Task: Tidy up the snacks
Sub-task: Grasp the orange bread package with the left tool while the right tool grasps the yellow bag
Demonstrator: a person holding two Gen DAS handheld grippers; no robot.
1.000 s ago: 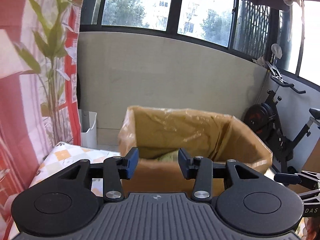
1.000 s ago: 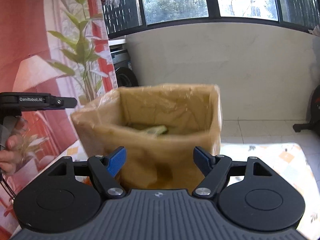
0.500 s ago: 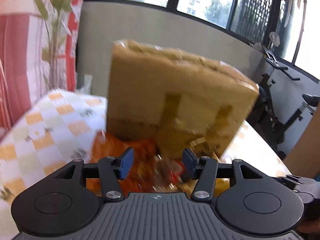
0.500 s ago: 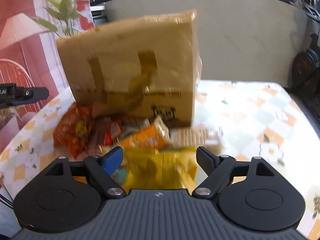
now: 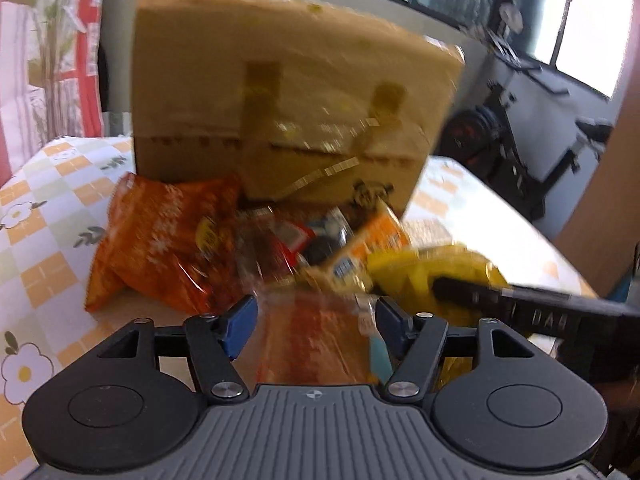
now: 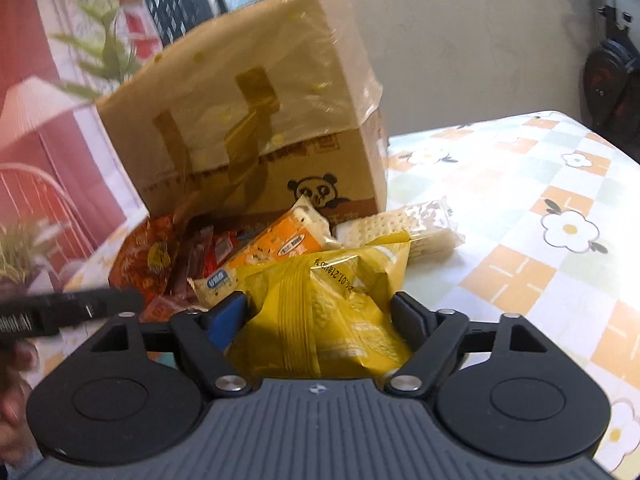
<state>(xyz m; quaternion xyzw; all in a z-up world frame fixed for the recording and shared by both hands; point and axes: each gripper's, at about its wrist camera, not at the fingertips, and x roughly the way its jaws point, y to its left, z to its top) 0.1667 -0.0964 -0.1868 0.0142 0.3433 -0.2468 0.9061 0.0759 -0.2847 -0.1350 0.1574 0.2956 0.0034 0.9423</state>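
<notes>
The left gripper [image 5: 316,320] has just been opening over a reddish packet [image 5: 316,340], unclamped. The right gripper [image 6: 320,316] has just narrowed around the yellow bag [image 6: 328,300]; pad contact cannot be confirmed. The snacks lie piled on the table [image 6: 520,208] before the cardboard box [image 6: 248,128]. Risk: slick overlapping wrappers may slip or drag neighbouring packets.
</notes>
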